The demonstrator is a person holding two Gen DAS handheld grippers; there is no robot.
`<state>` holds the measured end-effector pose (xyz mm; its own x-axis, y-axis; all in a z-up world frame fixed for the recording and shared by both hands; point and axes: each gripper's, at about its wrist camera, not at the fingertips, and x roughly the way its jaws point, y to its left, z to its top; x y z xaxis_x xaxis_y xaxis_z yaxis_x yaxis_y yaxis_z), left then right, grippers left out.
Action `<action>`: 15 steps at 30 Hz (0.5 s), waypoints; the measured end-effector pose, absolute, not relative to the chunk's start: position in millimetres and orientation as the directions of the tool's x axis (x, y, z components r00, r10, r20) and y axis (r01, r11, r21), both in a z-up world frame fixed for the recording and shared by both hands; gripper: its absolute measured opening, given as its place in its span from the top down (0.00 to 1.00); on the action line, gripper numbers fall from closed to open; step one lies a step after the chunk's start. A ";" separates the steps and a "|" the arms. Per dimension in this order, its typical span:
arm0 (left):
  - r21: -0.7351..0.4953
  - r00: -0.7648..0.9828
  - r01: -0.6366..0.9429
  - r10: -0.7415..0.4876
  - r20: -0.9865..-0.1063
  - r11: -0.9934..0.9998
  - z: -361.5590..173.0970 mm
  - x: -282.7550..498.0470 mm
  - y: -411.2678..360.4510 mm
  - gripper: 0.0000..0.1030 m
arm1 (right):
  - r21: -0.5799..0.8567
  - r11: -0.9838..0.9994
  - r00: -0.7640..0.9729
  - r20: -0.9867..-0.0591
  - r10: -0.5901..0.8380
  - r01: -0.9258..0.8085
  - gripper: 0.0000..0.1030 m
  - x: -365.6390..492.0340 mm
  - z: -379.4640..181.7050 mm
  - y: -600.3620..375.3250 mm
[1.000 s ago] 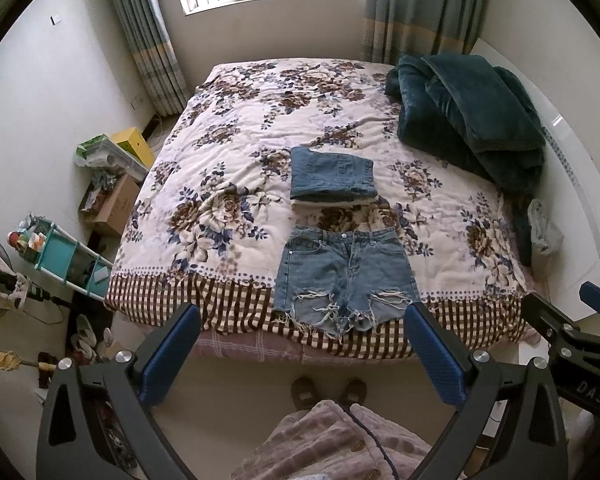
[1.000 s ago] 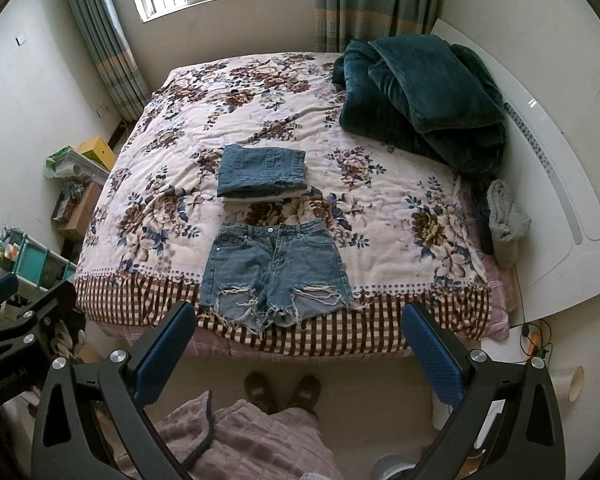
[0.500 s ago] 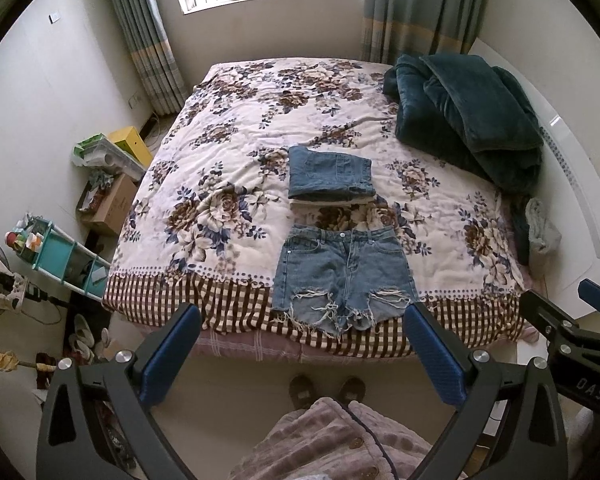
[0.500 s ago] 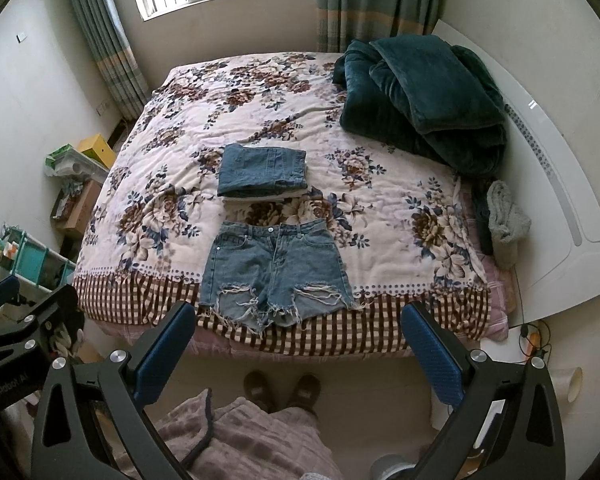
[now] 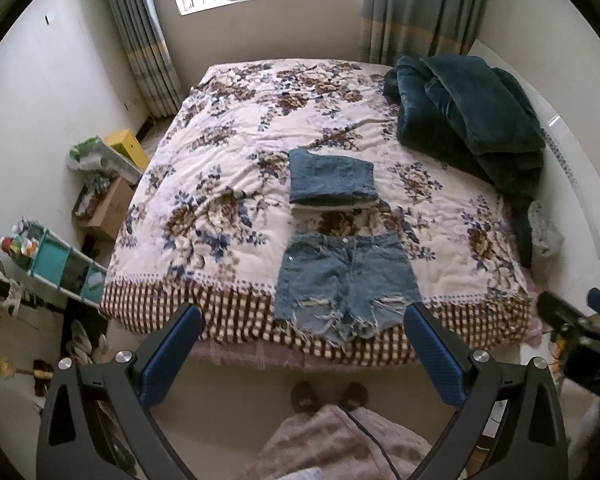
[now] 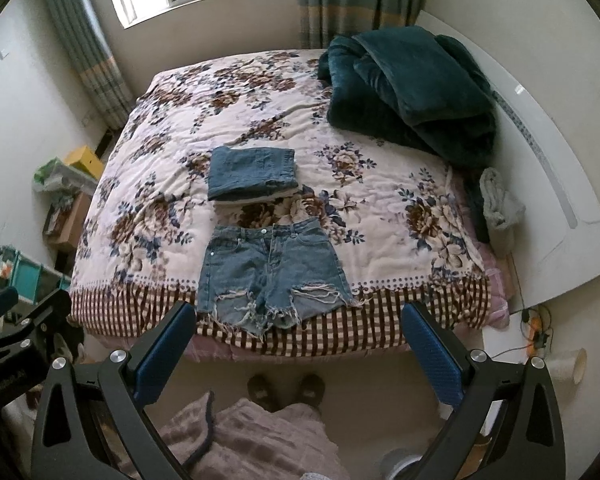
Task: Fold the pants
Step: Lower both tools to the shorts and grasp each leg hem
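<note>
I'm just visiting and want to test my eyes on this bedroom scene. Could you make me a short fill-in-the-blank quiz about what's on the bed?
1. The frayed denim shorts lie spread flat with the ragged hems toward the bed's ____ edge.
2. Beyond their waistband sits a folded stack of jeans, ____ from the shorts.
3. The teal blanket is heaped at the bed's far ____ corner.
4. Both the left hand-held gripper and right hand-held gripper are ____, holding nothing.

Missing words: near; apart; right; open

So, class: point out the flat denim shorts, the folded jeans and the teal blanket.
denim shorts (image 5: 346,276), left wrist view, the fly.
folded jeans (image 5: 331,176), left wrist view, top face.
teal blanket (image 6: 412,80), right wrist view, top fold.
</note>
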<state>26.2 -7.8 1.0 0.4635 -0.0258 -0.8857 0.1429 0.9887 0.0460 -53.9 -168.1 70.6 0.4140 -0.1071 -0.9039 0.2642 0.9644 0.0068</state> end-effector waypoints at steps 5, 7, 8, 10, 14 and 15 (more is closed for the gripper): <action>0.040 0.440 0.143 -0.028 -0.898 0.989 -44.2 62.2 -2.3 0.00 | -0.009 0.947 0.406 -0.902 -0.147 0.322 0.00 -26.2 40.1 -178.8; 0.041 0.427 0.147 -0.026 -0.904 0.988 -65.6 76.0 -6.2 0.00 | -0.013 0.940 0.390 -0.908 -0.154 0.341 0.00 -11.9 20.3 -185.4; 0.055 0.424 0.145 -0.012 -0.906 0.988 -78.1 83.2 -9.0 0.00 | -0.021 0.938 0.379 -0.911 -0.161 0.347 0.00 -3.5 12.1 -186.8; 0.064 0.404 0.148 -0.001 -0.915 0.987 -102.8 97.4 -15.6 0.00 | -0.036 0.937 0.349 -0.922 -0.164 0.347 0.00 19.9 -15.4 -193.2; 0.091 0.347 0.113 0.047 -0.937 0.989 -163.9 123.8 -32.4 0.00 | -0.037 0.949 0.278 -0.952 -0.130 0.314 0.00 63.0 -74.0 -215.2; 0.096 0.331 0.098 0.058 -0.942 0.991 -180.1 129.3 -38.2 0.00 | -0.034 0.953 0.265 -0.957 -0.117 0.300 0.00 72.9 -88.4 -222.1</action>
